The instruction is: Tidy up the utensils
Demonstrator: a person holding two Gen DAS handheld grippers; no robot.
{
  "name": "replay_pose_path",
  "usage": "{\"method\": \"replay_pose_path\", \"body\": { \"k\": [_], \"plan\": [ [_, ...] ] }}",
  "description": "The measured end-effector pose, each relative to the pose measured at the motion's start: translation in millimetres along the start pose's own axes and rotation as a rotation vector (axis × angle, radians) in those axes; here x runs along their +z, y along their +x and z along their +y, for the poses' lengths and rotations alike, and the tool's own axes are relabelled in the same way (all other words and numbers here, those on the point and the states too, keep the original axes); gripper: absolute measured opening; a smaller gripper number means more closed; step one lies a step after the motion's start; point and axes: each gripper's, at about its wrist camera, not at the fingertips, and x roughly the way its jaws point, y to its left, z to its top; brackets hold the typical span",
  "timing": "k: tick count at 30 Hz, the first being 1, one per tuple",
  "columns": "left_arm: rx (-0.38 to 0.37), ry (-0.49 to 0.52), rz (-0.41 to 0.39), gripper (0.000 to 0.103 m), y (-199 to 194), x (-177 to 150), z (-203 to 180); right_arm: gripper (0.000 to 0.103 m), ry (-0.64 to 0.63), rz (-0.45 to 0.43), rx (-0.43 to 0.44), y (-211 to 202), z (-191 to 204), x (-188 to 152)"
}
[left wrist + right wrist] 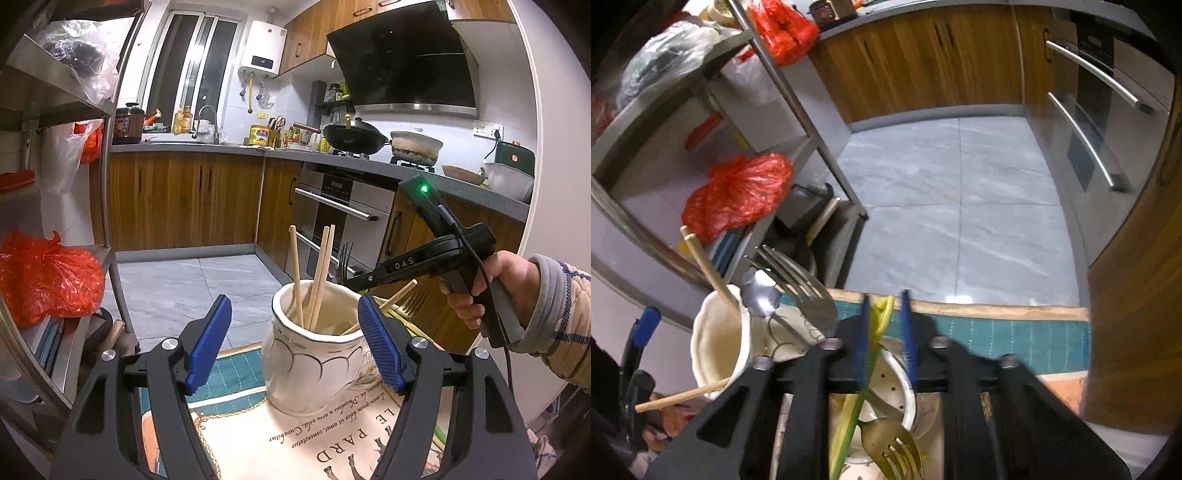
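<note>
A white ceramic jar (314,369) stands on the table mat and holds several wooden chopsticks (319,273). My left gripper (295,343) is open, with a blue pad on each side of the jar, not touching it. My right gripper (884,328) hovers just behind the jar; its body (424,262) shows in the left wrist view. Its jaws stand narrowly apart around a yellow-green utensil (877,325). Silver forks (801,291) and a spoon (759,295) stand beside the jar (720,343). A gold fork (890,443) lies in a white perforated holder (901,387) below.
The printed mat (295,435) with a teal border (997,336) covers the table, whose edge drops to a grey tiled floor (942,203). A steel shelf rack (107,184) with red bags (44,280) stands at the left. An oven (343,214) and wooden cabinets lie ahead.
</note>
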Motion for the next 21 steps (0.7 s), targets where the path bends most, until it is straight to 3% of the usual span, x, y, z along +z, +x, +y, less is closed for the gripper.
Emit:
{"method": "replay_pose_path", "body": {
  "k": [4,14,18,21],
  "plan": [
    [0.002,0.003,0.011,0.07,2,1,-1,0.007,-0.011,-0.068,-0.011,-14,3,-1],
    [0.005,0.013,0.015,0.07,-2,0,-10,0.007,-0.097,-0.45,-0.034,-84,34,-6],
    [0.008,0.014,0.014,0.07,-5,0,-13,0.007,-0.104,-0.614,-0.055,-96,40,-12],
    [0.007,0.003,0.016,0.07,-6,-1,-13,0.007,-0.065,-0.681,-0.047,-90,33,-17]
  ]
}}
